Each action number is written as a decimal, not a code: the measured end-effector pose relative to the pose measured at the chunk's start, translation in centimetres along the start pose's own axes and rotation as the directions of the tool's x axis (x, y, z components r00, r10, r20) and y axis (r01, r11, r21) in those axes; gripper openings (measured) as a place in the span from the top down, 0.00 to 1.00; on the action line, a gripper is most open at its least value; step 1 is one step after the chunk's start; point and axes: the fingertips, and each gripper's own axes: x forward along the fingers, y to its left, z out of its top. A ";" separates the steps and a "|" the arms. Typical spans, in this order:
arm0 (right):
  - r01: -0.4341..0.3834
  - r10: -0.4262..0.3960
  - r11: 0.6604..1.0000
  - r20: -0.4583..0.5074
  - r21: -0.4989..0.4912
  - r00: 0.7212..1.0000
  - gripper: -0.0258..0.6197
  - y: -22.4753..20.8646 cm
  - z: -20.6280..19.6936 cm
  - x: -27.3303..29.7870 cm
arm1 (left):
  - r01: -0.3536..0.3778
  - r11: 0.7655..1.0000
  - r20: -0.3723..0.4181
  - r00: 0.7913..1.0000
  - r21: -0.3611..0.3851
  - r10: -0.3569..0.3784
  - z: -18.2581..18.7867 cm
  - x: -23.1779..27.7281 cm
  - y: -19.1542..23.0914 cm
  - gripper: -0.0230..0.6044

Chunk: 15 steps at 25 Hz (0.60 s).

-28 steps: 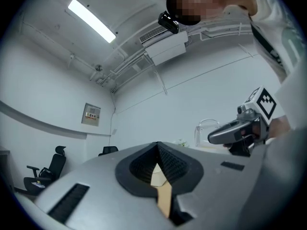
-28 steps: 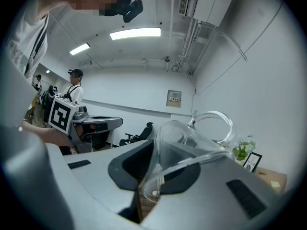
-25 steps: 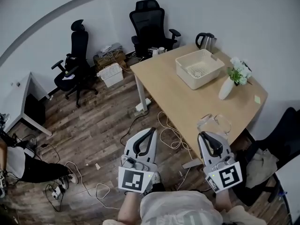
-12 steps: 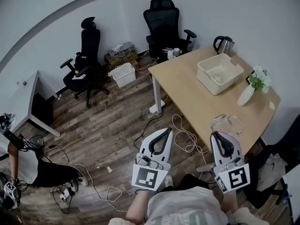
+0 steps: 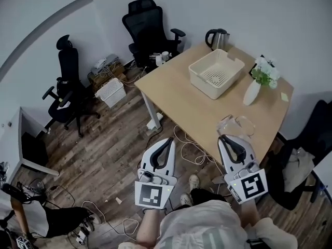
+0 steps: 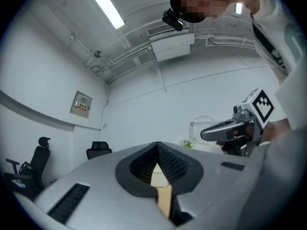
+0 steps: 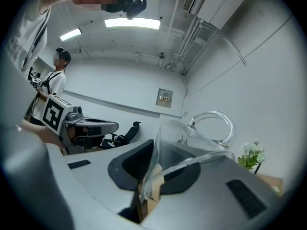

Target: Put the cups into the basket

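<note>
A clear glass cup [image 5: 236, 125] with a handle hangs over the near edge of the wooden table [image 5: 179, 95]. My right gripper [image 5: 229, 139] is shut on its wall; in the right gripper view the cup [image 7: 192, 133] sticks out past the right gripper [image 7: 151, 148]. The cream basket [image 5: 216, 74] stands empty at the table's far side, well beyond the cup. Over the floor to the left of the table, my left gripper [image 5: 165, 143] is held shut with nothing in it. In the left gripper view the left gripper [image 6: 157, 145] shows closed tips, with the cup [image 6: 198, 127] off to the right.
A kettle [image 5: 215, 38] stands behind the basket and a white vase with flowers [image 5: 253, 91] to its right. Small white items [image 5: 160, 59] sit at the table's far left corner. Office chairs [image 5: 148, 27], a white crate [image 5: 110, 91] and cables [image 5: 189, 147] are on the wood floor.
The head view has swung, so the table and chairs sit differently in the picture. Both grippers keep their pose, and the right one still holds the glass cup.
</note>
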 end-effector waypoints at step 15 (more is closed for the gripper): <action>0.131 -0.131 0.991 0.022 0.004 0.991 0.92 -14.9 -2.4 7.8 | 0.098 0.994 0.018 0.995 0.052 -0.099 -1.7 18.9 1.6 0.95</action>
